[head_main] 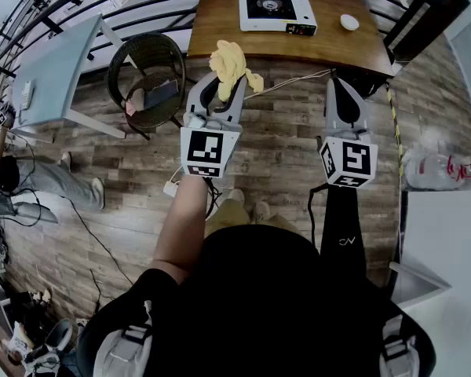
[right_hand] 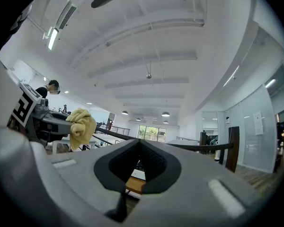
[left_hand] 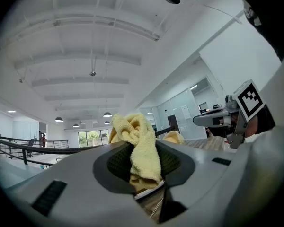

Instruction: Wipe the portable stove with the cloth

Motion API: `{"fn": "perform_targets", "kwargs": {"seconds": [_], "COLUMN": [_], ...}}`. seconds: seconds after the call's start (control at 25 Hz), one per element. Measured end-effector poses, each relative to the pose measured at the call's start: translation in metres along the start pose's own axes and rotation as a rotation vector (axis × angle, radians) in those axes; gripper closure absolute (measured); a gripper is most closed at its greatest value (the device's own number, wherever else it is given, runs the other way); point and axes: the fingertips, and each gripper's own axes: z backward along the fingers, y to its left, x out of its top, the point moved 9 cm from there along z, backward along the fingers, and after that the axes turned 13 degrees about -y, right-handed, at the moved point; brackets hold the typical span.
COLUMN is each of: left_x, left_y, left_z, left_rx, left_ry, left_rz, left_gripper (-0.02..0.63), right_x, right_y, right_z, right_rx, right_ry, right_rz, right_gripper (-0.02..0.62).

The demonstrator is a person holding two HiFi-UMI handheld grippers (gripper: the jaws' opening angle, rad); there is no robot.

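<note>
Left gripper (head_main: 222, 85) jaws pinching yellow cloth (head_main: 231, 63), raised over plank floor (head_main: 282, 140) short of wooden surface (head_main: 216, 30) bearing portable stove (head_main: 276, 11). Right gripper (head_main: 339, 85) jaws pressed together, empty.

Your cloth (head_main: 231, 65) is soft, nubby terry. The left gripper (head_main: 225, 81) and right gripper (head_main: 337, 85) have matt grey plastic shells, with dark ribbed pads (left_hand: 117, 163) inside the jaws. The table (head_main: 220, 22) is smooth brown wood, the portable stove (head_main: 276, 11) looks like white painted metal, and the floor (head_main: 282, 148) is rough-grained planking.
</note>
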Motion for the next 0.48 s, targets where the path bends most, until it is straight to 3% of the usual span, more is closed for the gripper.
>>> {"fn": "perform_targets", "kwargs": {"seconds": [0.48], "left_x": [-0.0021], "left_y": [-0.0057], "left_z": [-0.0052], "left_rx": [-0.007], "left_ry": [0.008], "left_rz": [-0.004], "left_gripper": [0.495], "right_x": [-0.0069], "right_y": [-0.0082], "right_z": [0.0015], "right_rx": [-0.024], "right_ry": [-0.024], "right_rz": [-0.064], "right_gripper": [0.594]}}
